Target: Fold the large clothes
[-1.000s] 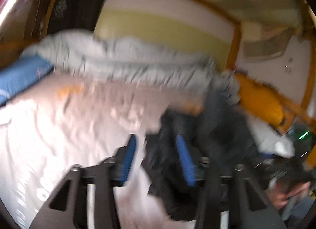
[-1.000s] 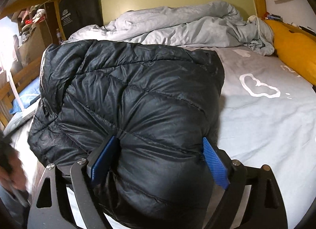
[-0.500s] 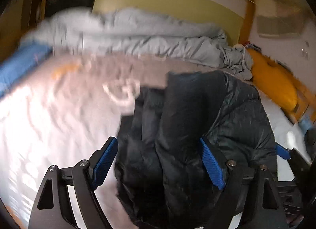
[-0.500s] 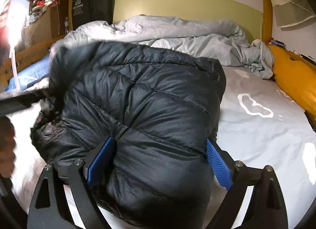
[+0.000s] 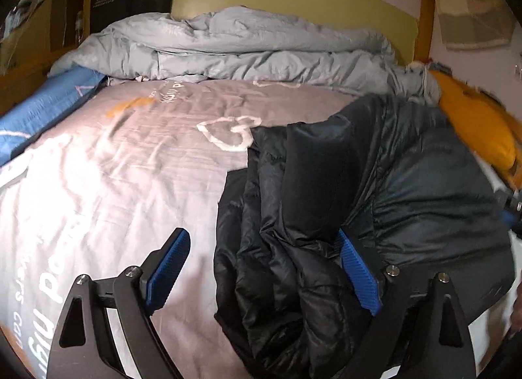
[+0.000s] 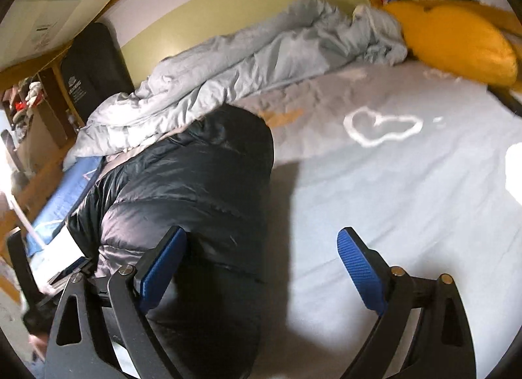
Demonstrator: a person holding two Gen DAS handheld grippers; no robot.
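Note:
A black puffer jacket [image 5: 375, 215] lies bunched on the grey bed sheet [image 5: 114, 183]. In the left wrist view my left gripper [image 5: 264, 268] is open, its jaws wide apart; the jacket's folded edge lies between the blue pads and over the right pad [image 5: 359, 277]. In the right wrist view the jacket [image 6: 195, 189] lies at lower left. My right gripper [image 6: 261, 268] is open, its left pad [image 6: 163, 268] over the jacket and its right pad over bare sheet [image 6: 407, 199].
A crumpled pale grey duvet [image 5: 244, 46] lies along the headboard. A yellow pillow [image 6: 456, 42] sits at the right side of the bed. A blue mat [image 5: 42, 108] runs along the left edge, beside a wooden frame and shelves.
My left gripper opened wide and swung from the bare sheet to the jacket's edge. My right gripper, which straddled the jacket, shifted right; the jacket now sits to its left.

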